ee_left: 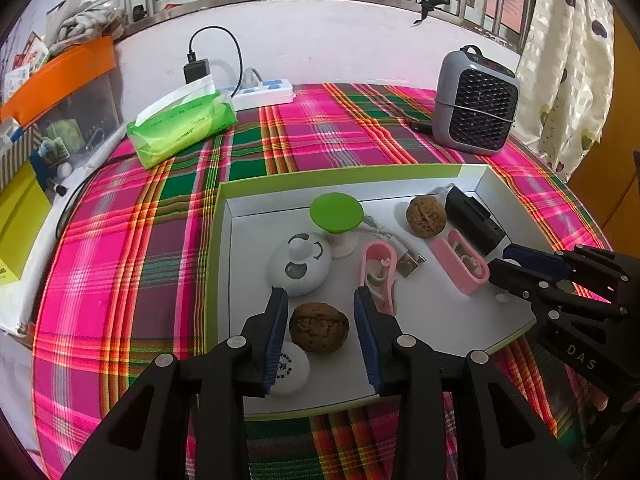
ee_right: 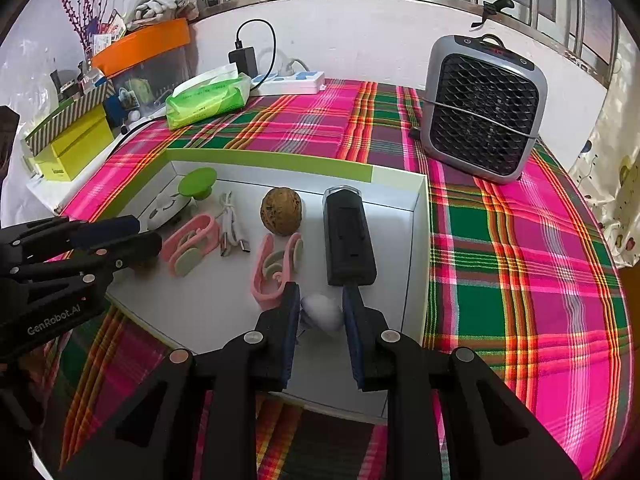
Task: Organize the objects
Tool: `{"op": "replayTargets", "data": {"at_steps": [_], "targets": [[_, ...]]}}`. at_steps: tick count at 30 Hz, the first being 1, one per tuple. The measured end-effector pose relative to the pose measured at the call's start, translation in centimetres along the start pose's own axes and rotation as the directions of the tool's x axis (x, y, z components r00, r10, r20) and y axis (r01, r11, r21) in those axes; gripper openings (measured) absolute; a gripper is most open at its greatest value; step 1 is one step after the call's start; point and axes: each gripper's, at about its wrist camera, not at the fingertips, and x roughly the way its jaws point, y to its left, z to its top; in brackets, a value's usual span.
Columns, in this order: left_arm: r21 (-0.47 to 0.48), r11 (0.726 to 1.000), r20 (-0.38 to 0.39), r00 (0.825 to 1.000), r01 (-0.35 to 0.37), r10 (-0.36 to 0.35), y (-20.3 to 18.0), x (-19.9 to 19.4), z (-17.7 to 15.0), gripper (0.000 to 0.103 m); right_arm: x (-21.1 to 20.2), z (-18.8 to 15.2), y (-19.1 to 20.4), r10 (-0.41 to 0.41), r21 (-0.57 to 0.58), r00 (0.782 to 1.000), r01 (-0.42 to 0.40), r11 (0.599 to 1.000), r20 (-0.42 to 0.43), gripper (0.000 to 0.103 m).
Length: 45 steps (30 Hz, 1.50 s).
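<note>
Walnut (ee_left: 319, 329) lies between the spread fingers of the left gripper (ee_left: 320, 316), untouched; right gripper (ee_right: 320, 312) brackets a white egg-shaped object (ee_right: 322, 312), contact unclear.

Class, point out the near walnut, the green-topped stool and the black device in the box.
near walnut (ee_left: 319, 328), left wrist view, on its shell's middle.
green-topped stool (ee_left: 336, 213), left wrist view, on its round top.
black device (ee_right: 349, 236), right wrist view, on its upper face.

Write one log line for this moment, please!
left gripper: open around walnut | right gripper: open around white piece | tray: not emptied
</note>
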Motion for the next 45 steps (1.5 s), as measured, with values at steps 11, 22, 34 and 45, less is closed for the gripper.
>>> {"op": "replayTargets", "data": {"at_steps": [11, 22, 34, 45], "targets": [[-0.044, 0.999, 0.027, 1.000, 0.007, -0.006, 0.1, -1.4, -0.4, 0.041, -1.0, -0.4, 0.4, 0.018, 0.018, 1.000, -0.019, 1.000, 0.023, 0.047], [-0.068, 0.998, 0.051, 0.998, -0.018, 0.022, -0.8, -3.8, -2.2, 0.042, -3.3, -1.7, 0.6, 0.024, 0.080, 0.998, -0.029, 0.996, 0.056, 0.048], [-0.070, 0.997, 0.098, 0.995, -0.027, 0.034, -2.3, -6.9, -4.5, 0.042, -6.6, -3.7, 2.2, 0.019, 0.080, 0.995, -0.027, 0.996, 0.095, 0.048], [-0.062, 0.998, 0.046, 0.999, -0.011, 0.014, -3.9, -7.3, -7.8, 0.042, -7.3, -6.9, 3.6, 0.025, 0.083, 0.998, -0.029, 0.996, 0.050, 0.048]]}}
